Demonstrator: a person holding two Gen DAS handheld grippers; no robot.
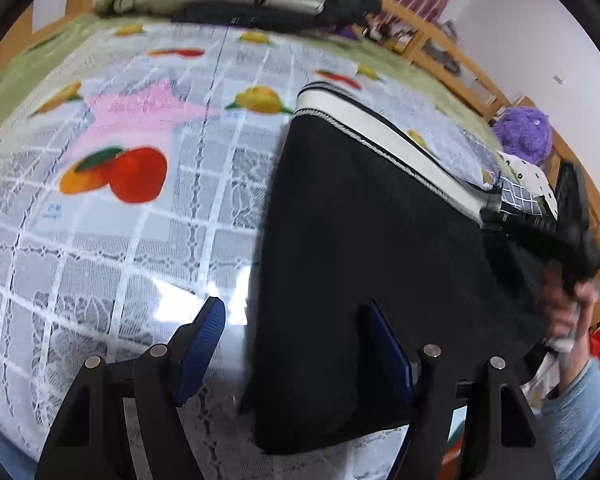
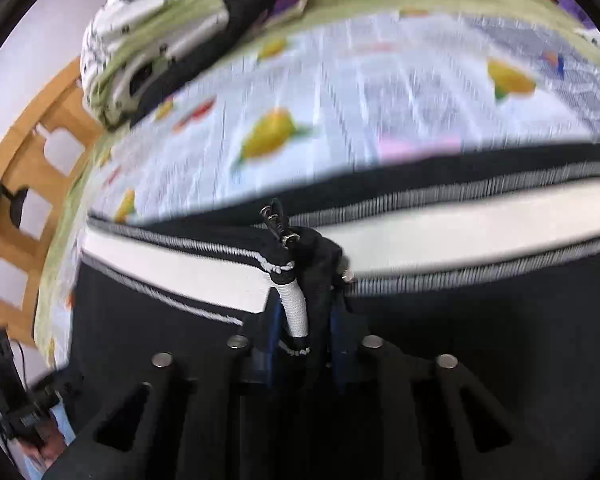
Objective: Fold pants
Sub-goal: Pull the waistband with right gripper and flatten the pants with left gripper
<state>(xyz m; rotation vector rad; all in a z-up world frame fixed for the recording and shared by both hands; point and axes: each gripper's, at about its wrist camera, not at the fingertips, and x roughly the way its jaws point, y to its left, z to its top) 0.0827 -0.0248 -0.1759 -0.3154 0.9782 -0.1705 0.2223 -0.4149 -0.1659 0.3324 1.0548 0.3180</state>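
Right claw (image 2: 306,336) pinches the pants' (image 1: 360,240) bunched waistband (image 2: 296,304). Left claw (image 1: 300,344) is spread, astride their near edge. Pants appear part-folded; further folds remain.

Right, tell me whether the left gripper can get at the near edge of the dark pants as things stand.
Probably yes. The left gripper hangs open just above the pants, one finger over the fabric, the other over the fruit-print cloth. Nothing lies between. The right gripper grips the white-striped side seam further along, out of the way.

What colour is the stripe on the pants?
White with black-and-white trim, on black pants; stripe clearest in the left wrist view.
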